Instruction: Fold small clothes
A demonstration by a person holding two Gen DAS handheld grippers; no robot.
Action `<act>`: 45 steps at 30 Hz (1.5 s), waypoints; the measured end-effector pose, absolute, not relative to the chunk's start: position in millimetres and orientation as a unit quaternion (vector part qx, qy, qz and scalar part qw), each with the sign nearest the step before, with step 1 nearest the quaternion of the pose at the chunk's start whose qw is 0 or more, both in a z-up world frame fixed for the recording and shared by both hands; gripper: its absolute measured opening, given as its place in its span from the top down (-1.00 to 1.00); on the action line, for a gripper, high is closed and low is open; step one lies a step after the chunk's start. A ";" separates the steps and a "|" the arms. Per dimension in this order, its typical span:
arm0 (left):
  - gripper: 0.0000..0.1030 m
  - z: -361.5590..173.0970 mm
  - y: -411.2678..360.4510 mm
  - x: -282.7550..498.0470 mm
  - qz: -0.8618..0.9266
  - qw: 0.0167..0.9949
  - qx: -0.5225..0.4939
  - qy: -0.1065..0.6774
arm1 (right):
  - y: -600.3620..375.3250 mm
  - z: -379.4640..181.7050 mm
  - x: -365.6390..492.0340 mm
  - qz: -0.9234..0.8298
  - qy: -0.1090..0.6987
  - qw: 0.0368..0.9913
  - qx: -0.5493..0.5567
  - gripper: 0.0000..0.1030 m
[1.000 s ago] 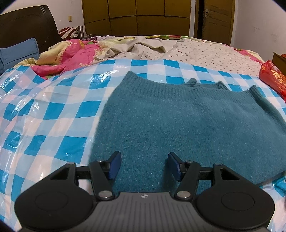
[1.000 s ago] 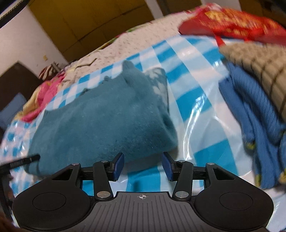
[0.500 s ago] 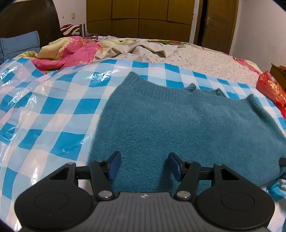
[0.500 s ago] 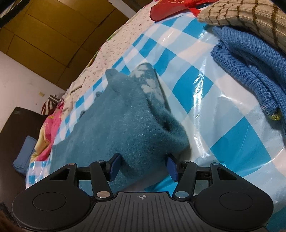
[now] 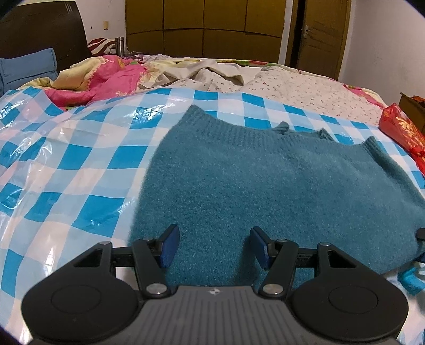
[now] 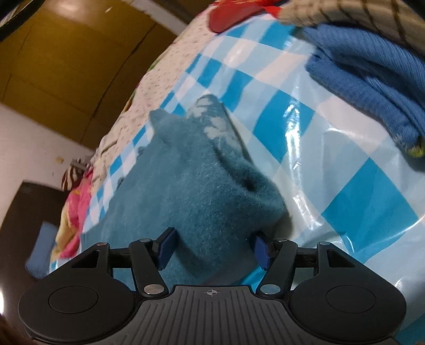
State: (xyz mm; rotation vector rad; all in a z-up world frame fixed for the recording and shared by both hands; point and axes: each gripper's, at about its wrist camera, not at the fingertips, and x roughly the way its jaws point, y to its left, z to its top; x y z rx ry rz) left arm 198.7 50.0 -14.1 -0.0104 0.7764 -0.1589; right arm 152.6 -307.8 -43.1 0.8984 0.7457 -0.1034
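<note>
A fuzzy teal knitted garment lies flat on a blue-and-white checked plastic sheet on a bed. My left gripper is open, its jaws straddling the garment's near edge towards its left side. My right gripper is open, tilted, with the garment's right near corner bunched between its jaws. The garment's far right corner shows a pale pattern. The right gripper's tip shows at the right edge of the left wrist view.
Folded blue knitwear and a beige striped knit lie to the right of the garment. A red bag lies at far right. Pink and floral bedding is piled at the back. Wardrobe and door stand behind.
My right gripper has moved forward and tilted, so the garment's corner now sits between its jaws. My left gripper has edged slightly forward over the near edge.
</note>
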 end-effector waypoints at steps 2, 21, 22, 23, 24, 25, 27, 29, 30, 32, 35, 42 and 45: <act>-0.32 -13.9 49.8 199.2 -0.076 0.923 -0.007 0.378 | -308.8 -35.6 146.3 -0.048 0.356 0.844 0.398 -0.19; -0.32 -12.7 15.3 212.0 -0.104 0.923 -0.016 0.371 | -344.0 -32.6 214.1 -0.013 0.371 0.864 0.340 -0.27; -0.33 -12.9 13.9 212.4 -0.106 0.923 -0.016 0.370 | -346.8 -36.0 217.3 -0.008 0.373 0.861 0.345 -0.27; -0.33 -13.0 12.4 212.7 -0.109 0.923 -0.016 0.369 | -350.0 -40.0 219.6 -0.007 0.374 0.858 0.352 -0.29; -0.33 -12.9 11.1 212.6 -0.113 0.923 -0.016 0.367 | -353.0 -43.7 220.0 -0.005 0.374 0.854 0.360 -0.29; -0.33 -12.8 10.3 212.1 -0.117 0.923 -0.016 0.366 | -355.3 -46.2 218.9 0.002 0.373 0.853 0.365 -0.30; -0.33 -12.8 6.5 210.6 -0.126 0.923 -0.013 0.363 | -357.0 -48.5 216.3 0.016 0.369 0.855 0.364 -0.30; -0.33 -13.7 2.2 210.0 -0.133 0.923 -0.008 0.362 | -357.9 -51.1 214.7 0.034 0.369 0.854 0.366 -0.30; -0.34 -14.6 -1.6 210.3 -0.135 0.923 -0.003 0.362 | -358.8 -53.1 215.6 0.040 0.370 0.851 0.371 -0.30; -0.37 -16.0 -8.2 211.0 -0.134 0.922 0.005 0.363 | -360.5 -57.0 221.6 0.048 0.373 0.843 0.385 -0.33; -0.40 -16.9 -15.2 211.5 -0.134 0.921 0.012 0.365 | -360.3 -60.0 231.0 0.060 0.371 0.835 0.403 -0.33; -0.43 -17.9 -23.1 213.5 -0.136 0.920 0.014 0.366 | -363.4 -51.0 218.8 0.077 0.350 0.832 0.423 0.17; -0.49 -21.5 -30.5 216.0 -0.130 0.919 0.025 0.370 | -362.9 -54.2 223.8 0.072 0.358 0.833 0.416 0.16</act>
